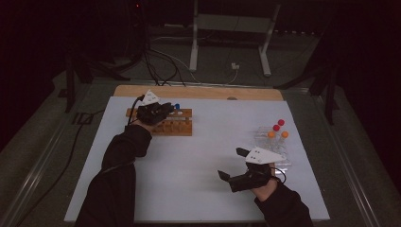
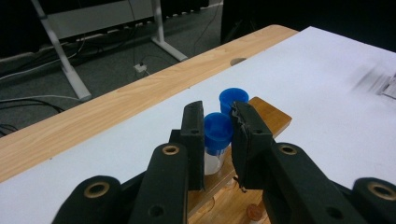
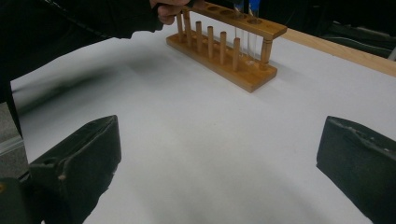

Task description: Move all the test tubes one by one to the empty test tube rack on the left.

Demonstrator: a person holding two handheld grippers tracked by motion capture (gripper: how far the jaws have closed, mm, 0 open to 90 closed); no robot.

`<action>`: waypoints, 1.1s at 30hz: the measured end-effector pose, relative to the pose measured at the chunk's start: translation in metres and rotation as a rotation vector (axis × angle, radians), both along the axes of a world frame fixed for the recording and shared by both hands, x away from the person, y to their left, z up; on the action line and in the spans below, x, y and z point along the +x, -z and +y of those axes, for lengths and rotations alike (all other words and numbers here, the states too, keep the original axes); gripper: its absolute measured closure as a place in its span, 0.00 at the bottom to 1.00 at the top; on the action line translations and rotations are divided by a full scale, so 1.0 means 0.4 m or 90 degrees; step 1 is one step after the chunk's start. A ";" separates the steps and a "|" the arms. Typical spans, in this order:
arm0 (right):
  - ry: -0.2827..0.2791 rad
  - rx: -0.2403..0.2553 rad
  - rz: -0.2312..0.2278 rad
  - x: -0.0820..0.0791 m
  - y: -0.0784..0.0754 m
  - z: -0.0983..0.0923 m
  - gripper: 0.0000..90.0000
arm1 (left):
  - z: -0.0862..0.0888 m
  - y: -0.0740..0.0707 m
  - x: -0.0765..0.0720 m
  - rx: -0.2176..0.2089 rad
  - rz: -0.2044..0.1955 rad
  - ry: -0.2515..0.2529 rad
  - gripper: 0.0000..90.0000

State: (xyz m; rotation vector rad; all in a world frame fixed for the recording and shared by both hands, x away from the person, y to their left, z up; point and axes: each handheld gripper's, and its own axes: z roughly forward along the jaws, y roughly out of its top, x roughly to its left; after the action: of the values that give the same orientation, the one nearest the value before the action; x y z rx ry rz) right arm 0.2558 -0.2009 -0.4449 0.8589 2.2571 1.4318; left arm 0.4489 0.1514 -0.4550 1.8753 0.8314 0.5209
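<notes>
While the left gripper clamps a blue-capped tube in the wooden rack at ten o'clock, probably seating or lifting it, the right gripper sits at five o'clock. Its jaws are wide apart, likely just waiting its turn.

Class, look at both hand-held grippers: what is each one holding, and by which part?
The left hand-held gripper clamps a blue-capped tube by its cap, over the wooden rack. The right hand-held gripper holds nothing.

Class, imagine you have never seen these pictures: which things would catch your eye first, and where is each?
First, the left hand-held gripper, its jaws shut on a blue-capped clear plastic tube standing in the wooden test-tube rack at the white table's far left. Next, the red and orange balls on a clear rack at the right edge. Nearer, the right hand-held gripper hangs open over bare table.
</notes>
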 end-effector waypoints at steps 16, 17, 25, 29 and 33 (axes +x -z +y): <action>0.040 0.018 -0.042 0.004 -0.074 -0.073 0.00 | 0.025 -0.078 -0.091 -0.026 -0.006 0.071 0.43; 0.049 0.022 -0.047 0.005 -0.084 -0.089 0.00 | 0.027 -0.081 -0.100 -0.030 -0.007 0.070 0.41; 0.127 0.058 -0.054 0.020 -0.136 -0.233 0.00 | 0.027 -0.085 -0.183 -0.047 0.011 0.104 0.09; 0.183 0.061 -0.051 0.031 -0.137 -0.305 0.00 | 0.024 -0.076 -0.225 -0.044 0.020 0.126 0.03; 0.230 0.044 -0.036 0.049 -0.121 -0.364 0.00 | 0.025 -0.063 -0.268 -0.048 0.025 0.147 0.02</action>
State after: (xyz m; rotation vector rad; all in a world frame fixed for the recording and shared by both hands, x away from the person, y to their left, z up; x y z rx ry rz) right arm 0.2753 -0.3466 -0.3964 1.1638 1.8981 1.3511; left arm 0.3416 0.1613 -0.4296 1.8860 0.6396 0.3060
